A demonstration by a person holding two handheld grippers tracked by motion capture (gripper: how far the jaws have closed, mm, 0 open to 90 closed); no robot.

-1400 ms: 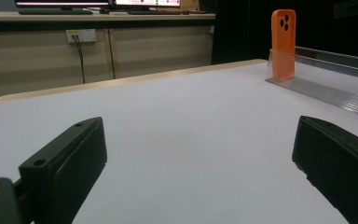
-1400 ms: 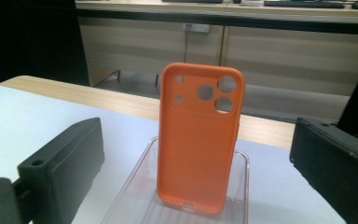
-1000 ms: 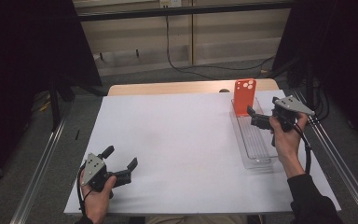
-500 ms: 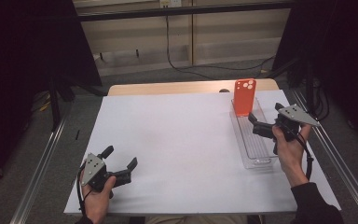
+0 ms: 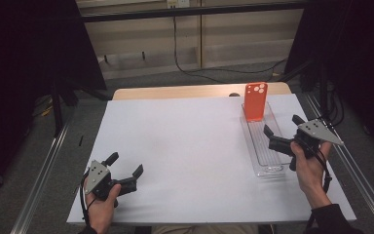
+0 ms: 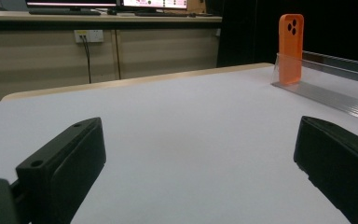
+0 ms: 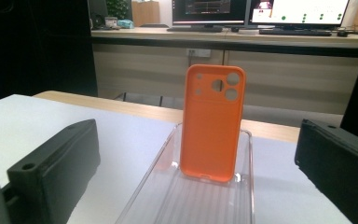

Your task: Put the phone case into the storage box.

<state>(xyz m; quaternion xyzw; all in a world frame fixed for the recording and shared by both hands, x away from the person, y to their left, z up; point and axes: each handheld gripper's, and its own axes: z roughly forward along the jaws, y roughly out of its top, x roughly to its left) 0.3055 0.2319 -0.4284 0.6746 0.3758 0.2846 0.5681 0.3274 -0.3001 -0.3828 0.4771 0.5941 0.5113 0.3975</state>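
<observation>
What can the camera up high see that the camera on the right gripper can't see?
The high view takes in both hands, the left gripper near the front left of the white table and the right gripper above the clear tray, each with its jaws apart. The right gripper view looks out between its own two black jaws and adds a desk with lit monitors behind. Both share the orange phone case, standing upright at the tray's far end, and the white tabletop.

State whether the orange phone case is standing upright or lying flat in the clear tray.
Upright. The orange phone case stands on its bottom edge at the far end of the clear tray, camera cut-outs at the top.
</observation>
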